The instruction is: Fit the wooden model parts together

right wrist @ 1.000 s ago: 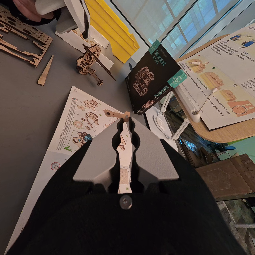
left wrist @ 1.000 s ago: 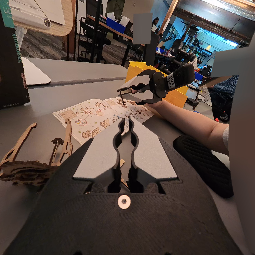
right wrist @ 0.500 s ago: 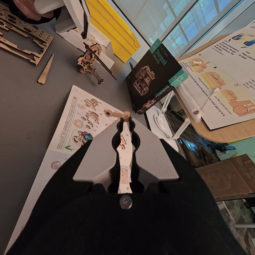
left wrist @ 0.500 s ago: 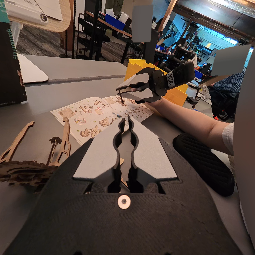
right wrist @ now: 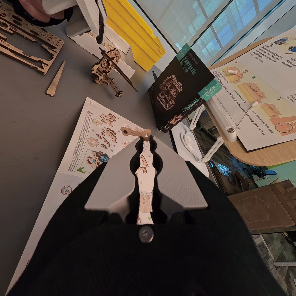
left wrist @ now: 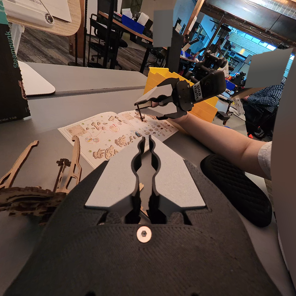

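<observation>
My right gripper (right wrist: 146, 137) is shut on one end of a small flat wooden lever part (right wrist: 136, 132) and holds it above the open instruction booklet (right wrist: 99, 144). In the left wrist view the right gripper (left wrist: 138, 106) hovers over the booklet (left wrist: 112, 131), and the part hangs down from it as a thin dark stick (left wrist: 140, 114). My left gripper (left wrist: 146, 139) has its fingers nearly together with nothing between the tips. The partly built wooden model (right wrist: 105, 68) stands on the grey table; in the left wrist view the model (left wrist: 32, 200) is just left of my left gripper.
A punched-out wooden part sheet (right wrist: 28, 48) and a wooden wedge offcut (right wrist: 56, 80) lie at the left. A black kit box (right wrist: 181, 89) stands behind the booklet, next to a yellow bin (right wrist: 136, 36). A black wrist pad (left wrist: 235, 189) lies under the person's forearm. The tips of one gripper are about 12 cm away from the tips of the other.
The left wrist view has drifted slightly, so the box and model sit a little farther left. The right gripper still holds the lever part over the booklet, almost unmoved.
</observation>
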Available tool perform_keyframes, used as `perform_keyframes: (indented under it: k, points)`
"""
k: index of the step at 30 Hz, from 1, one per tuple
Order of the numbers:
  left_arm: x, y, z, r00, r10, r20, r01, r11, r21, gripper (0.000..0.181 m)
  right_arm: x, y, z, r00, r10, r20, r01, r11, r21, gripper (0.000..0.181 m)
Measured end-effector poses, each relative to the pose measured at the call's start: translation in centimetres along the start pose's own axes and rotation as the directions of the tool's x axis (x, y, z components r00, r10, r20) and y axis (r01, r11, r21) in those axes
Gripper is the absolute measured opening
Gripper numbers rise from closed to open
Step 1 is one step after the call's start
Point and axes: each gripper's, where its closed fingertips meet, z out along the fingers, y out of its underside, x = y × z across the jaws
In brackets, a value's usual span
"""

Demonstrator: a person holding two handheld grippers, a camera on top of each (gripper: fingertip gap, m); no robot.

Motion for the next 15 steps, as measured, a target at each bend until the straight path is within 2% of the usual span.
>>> perform_keyframes:
  k: [7, 10, 15]
  points:
    - [0.0, 0.1, 0.1, 1.000, -0.002, -0.003, 0.002, 1.000, -0.008, 0.003, -0.1, 0.0, 0.2, 1.000, 0.016, 0.012, -0.016, 1.000, -0.002, 0.007]
    - [0.1, 0.2, 0.1, 1.000, -0.005, -0.005, 0.005, 1.000, -0.011, 0.003, -0.7, -1.1, 1.4, 0.986, 0.141, 0.091, -0.138, 0.990, -0.039, 0.007]
    - [0.2, 0.5, 0.3, 1.000, -0.011, -0.013, 0.010, 1.000, -0.023, 0.003, -1.8, -1.6, 2.4, 0.983, 0.124, 0.134, -0.116, 0.991, -0.065, 0.007]
